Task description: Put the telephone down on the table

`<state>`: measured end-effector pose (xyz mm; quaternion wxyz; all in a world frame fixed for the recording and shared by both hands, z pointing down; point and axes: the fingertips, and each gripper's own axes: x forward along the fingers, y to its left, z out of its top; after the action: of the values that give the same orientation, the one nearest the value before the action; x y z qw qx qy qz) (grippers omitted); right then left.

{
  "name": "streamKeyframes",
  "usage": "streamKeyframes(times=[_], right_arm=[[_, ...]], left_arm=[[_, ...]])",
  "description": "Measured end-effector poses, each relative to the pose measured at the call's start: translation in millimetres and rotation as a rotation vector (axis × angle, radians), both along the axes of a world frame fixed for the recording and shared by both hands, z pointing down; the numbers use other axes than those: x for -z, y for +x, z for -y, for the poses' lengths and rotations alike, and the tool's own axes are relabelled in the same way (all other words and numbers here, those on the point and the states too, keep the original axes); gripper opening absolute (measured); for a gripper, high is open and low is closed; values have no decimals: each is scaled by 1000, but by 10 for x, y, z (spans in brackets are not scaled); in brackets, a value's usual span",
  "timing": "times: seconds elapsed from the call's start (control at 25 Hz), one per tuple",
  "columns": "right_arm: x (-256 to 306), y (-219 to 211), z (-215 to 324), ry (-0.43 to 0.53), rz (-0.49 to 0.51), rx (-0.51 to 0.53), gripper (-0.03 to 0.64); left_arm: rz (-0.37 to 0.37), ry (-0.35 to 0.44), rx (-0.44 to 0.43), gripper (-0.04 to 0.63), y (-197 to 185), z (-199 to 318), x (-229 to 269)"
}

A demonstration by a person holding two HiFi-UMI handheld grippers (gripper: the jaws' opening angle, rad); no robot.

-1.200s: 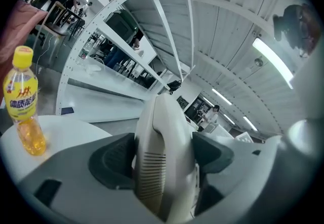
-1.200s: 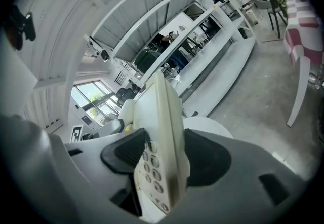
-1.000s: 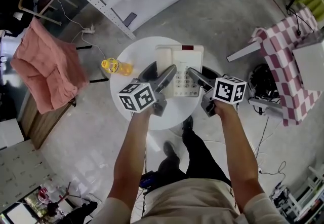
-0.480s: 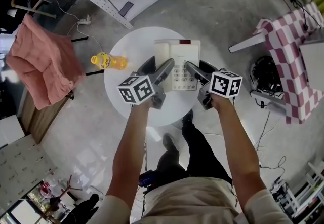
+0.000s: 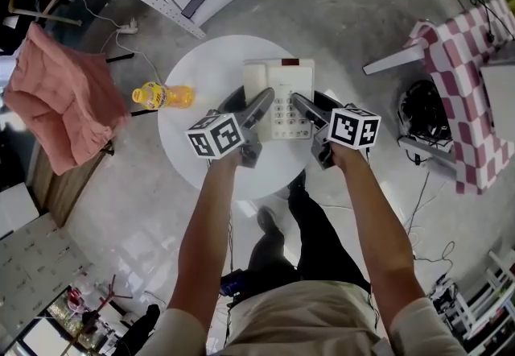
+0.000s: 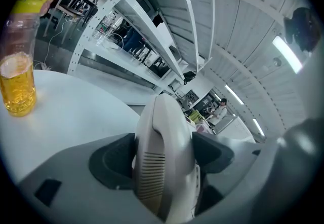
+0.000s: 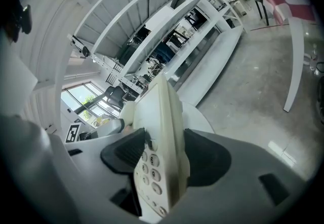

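Note:
A cream desk telephone (image 5: 283, 97) with a keypad and a red strip at its far end hangs over the round white table (image 5: 201, 161). My left gripper (image 5: 259, 105) is shut on its left side, over the handset (image 6: 162, 162). The right gripper (image 5: 302, 107) is shut on the phone's right edge, beside the number keys (image 7: 152, 167). In both gripper views the dark pads press the phone (image 7: 162, 137) from both sides. I cannot tell whether its underside touches the tabletop.
A bottle of yellow drink (image 5: 161, 94) lies on the table's left rim and stands close at the left gripper view's left edge (image 6: 17, 61). A pink-draped chair (image 5: 56, 97) is at the left, a checked cloth (image 5: 463, 80) at the right. A dark phone (image 5: 193, 6) lies on the white shelving behind.
Both grippers and the telephone have shifted slightly up and left in the head view, staying shut on it. The whole scene slid as the head moved.

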<state>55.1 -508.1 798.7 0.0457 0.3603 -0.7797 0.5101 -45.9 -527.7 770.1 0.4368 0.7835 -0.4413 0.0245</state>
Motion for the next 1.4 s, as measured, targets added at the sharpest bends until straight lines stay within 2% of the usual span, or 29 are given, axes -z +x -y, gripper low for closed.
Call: streamKeyframes(times=[0.64, 0.8, 0.96, 1.12, 1.24, 1.4], right_arm=[[-374, 22, 36, -46, -51, -23, 230], [-405, 12, 46, -52, -58, -37, 235], [-402, 39, 54, -41, -87, -40, 236], [-346, 53, 72, 31, -223, 21, 233], [-282, 63, 82, 84, -337, 70, 219], [-230, 148, 59, 91, -442, 63, 202]], left_arm=[[-37, -82, 23, 347, 22, 31, -444], [-19, -89, 31, 342, 20, 41, -492], [15, -56, 50, 343, -26, 74, -450], [85, -17, 39, 342, -30, 62, -397], [130, -17, 35, 342, -72, 11, -367], [164, -20, 57, 342, -220, -105, -280]])
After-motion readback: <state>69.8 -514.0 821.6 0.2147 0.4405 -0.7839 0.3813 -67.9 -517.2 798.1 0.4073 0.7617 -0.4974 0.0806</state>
